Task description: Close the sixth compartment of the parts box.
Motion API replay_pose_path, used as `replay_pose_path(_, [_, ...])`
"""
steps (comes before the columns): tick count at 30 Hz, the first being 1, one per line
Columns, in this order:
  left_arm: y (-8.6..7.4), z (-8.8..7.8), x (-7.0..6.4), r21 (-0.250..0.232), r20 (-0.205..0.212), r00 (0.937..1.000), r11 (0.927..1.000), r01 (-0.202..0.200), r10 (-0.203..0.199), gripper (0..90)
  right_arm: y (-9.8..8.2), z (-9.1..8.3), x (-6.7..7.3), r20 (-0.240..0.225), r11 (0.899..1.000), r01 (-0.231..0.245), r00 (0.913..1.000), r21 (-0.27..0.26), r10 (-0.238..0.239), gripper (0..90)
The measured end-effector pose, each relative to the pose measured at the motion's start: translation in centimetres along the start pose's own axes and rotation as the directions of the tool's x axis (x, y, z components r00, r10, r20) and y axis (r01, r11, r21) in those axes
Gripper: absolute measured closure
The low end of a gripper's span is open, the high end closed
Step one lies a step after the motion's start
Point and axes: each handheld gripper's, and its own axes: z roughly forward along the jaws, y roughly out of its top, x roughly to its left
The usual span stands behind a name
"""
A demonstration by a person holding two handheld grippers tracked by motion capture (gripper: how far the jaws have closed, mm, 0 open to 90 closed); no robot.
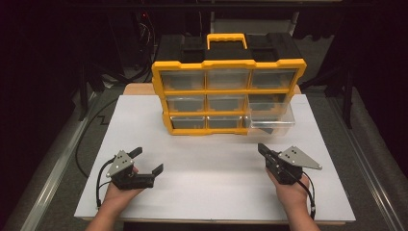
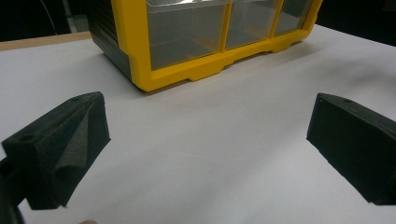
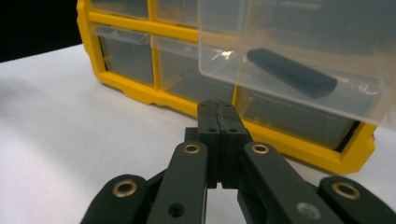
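Note:
A yellow-framed organiser [image 1: 229, 96] with clear drawers stands upright at the back of the white table [image 1: 211, 168]. Its middle-right drawer [image 1: 271, 117] is pulled out toward me; in the right gripper view that drawer [image 3: 299, 56] holds a dark flat bar [image 3: 292, 73]. My right gripper [image 1: 261, 148] is at the front right, jaws shut with nothing between them, tips [image 3: 219, 112] pointing at the organiser below the pulled-out drawer. My left gripper [image 1: 146, 160] rests at the front left with its jaws wide open and empty; its pads [image 2: 70, 149] face the organiser's lower left corner [image 2: 144, 70].
A yellow carry handle [image 1: 226, 39] tops the organiser. Bare white table lies between the two grippers and in front of the organiser. Dark floor and stands surround the table; a cable [image 1: 89, 130] runs along the left side.

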Motion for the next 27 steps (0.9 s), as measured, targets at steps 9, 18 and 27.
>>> replay_pose_path(9, [0.0, 0.0, -0.1, -0.001, 0.002, 1.0, 1.0, -0.002, 0.002, 0.3, 1.1, 0.1, -0.5, 0.029, 1.0, 0.006, 0.9996, -0.025, -0.005, 90.0])
replay_pose_path(18, [0.0, -0.1, 0.0, -0.004, 0.002, 1.0, 1.0, 0.0, 0.0, 0.3, 2.5, -0.4, -1.2, 0.053, 0.999, 0.019, 0.9984, -0.046, -0.017, 90.0])
replay_pose_path(27, [0.0, -0.1, 0.0, -0.005, 0.004, 1.0, 1.0, -0.001, 0.001, 0.3, 3.6, -1.0, -1.5, 0.076, 0.997, 0.032, 0.9968, -0.068, -0.027, 90.0])
